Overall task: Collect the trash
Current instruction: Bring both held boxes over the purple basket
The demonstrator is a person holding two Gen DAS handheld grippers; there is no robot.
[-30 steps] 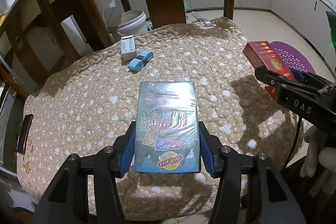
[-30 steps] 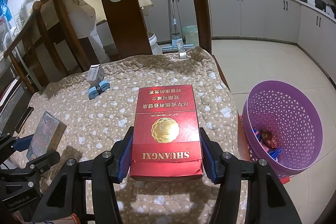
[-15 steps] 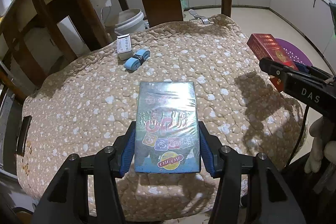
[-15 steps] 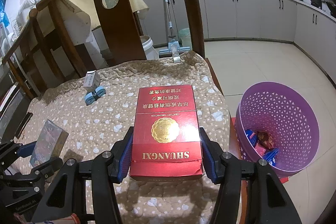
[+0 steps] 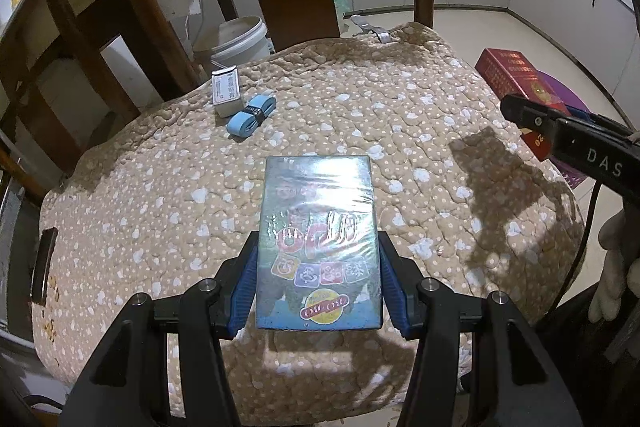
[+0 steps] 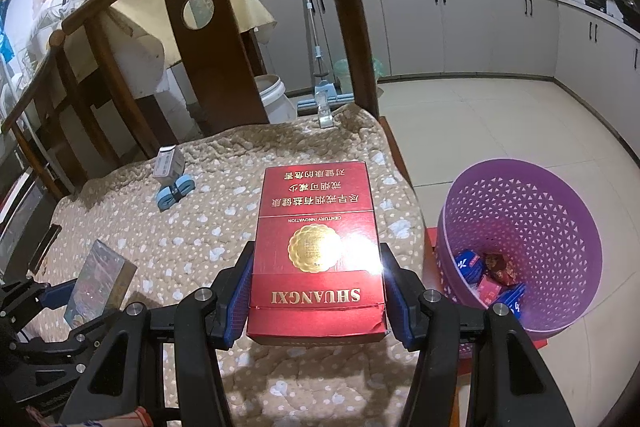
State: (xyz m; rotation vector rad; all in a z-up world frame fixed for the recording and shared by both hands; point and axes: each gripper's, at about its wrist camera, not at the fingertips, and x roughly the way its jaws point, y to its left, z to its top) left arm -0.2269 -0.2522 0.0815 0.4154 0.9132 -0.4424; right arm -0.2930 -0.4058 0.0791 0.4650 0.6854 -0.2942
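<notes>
While both claws were loaded, each box was carried flat between blue pads, gripped across its short width near the near end, presumably so the long body stuck out forward and could drop clear once let go. Left claw (image 5: 318, 281) was clamped on a shrink-wrapped card box (image 5: 320, 239), held above the quilted cover (image 5: 160, 195) of the worktop. Right claw (image 6: 316, 291) was clamped on a red cigarette carton (image 6: 318, 239), raised over the cover's right-hand edge, near the purple basket (image 6: 560, 195) but not yet over it. That basket stood on the floor just beside the worktop, likely placed there so trash could go straight off the edge into it. My reading: the carton was next for the basket, the card box after. Count: two boxes in the claws, one each. Two loose items left on the cover, near its far left side and touching each other: one small white box (image 5: 227, 91) and one blue folded strap (image 5: 251, 116). One basket, already holding several wrappers, blue and red; exact number not tellable. One gloved hand (image 5: 618, 267) showed at the right of the left view.
</notes>
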